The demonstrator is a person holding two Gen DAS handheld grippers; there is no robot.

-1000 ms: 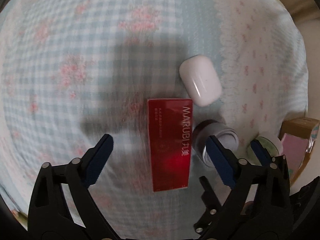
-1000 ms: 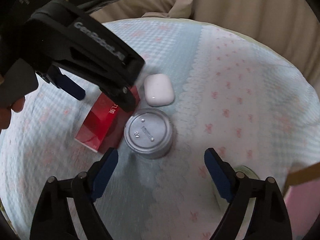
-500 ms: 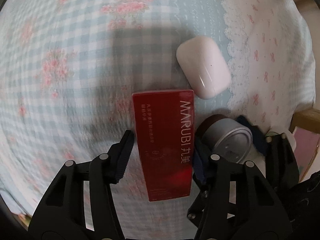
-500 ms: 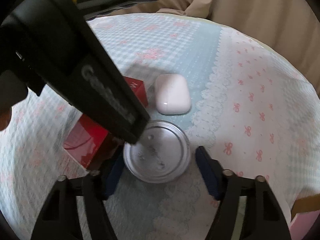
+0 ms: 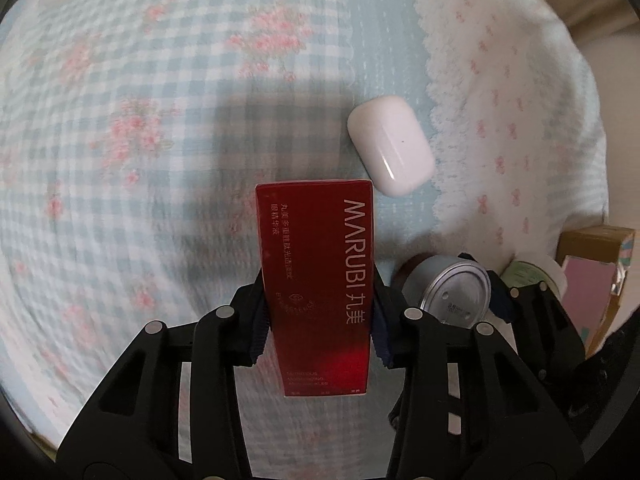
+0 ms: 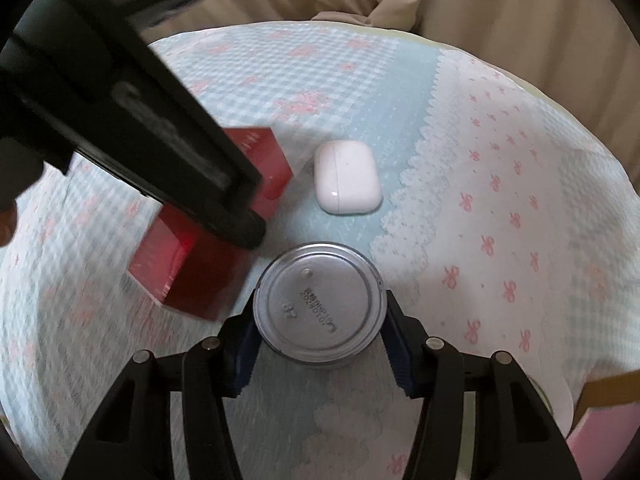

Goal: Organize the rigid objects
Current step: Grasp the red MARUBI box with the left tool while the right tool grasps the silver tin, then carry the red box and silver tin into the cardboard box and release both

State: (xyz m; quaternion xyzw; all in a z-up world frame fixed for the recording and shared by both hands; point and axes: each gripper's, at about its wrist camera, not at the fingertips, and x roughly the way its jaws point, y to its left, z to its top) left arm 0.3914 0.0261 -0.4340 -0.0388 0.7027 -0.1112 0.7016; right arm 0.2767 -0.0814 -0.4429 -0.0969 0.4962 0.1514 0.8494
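Left gripper [image 5: 318, 322] clamped on red box [image 5: 316, 264]; right gripper [image 6: 320, 340] closing around silver tin [image 6: 320, 306].

A quilted cloth [image 5: 120, 168] covers the whole work surface: pale blue and white gingham sprinkled with pink flower sprays. A plain light-blue band [image 6: 400, 92] runs beside the check, edged by a scalloped white lace border [image 6: 404, 188], and past it lies a white panel dotted with small pink bows [image 6: 512, 216]. Beige drapery [image 6: 460, 4] hangs in soft folds behind the far edge of the surface. Light is soft and diffuse, leaving a blurred grey shadow [image 5: 256, 128] on the gingham.
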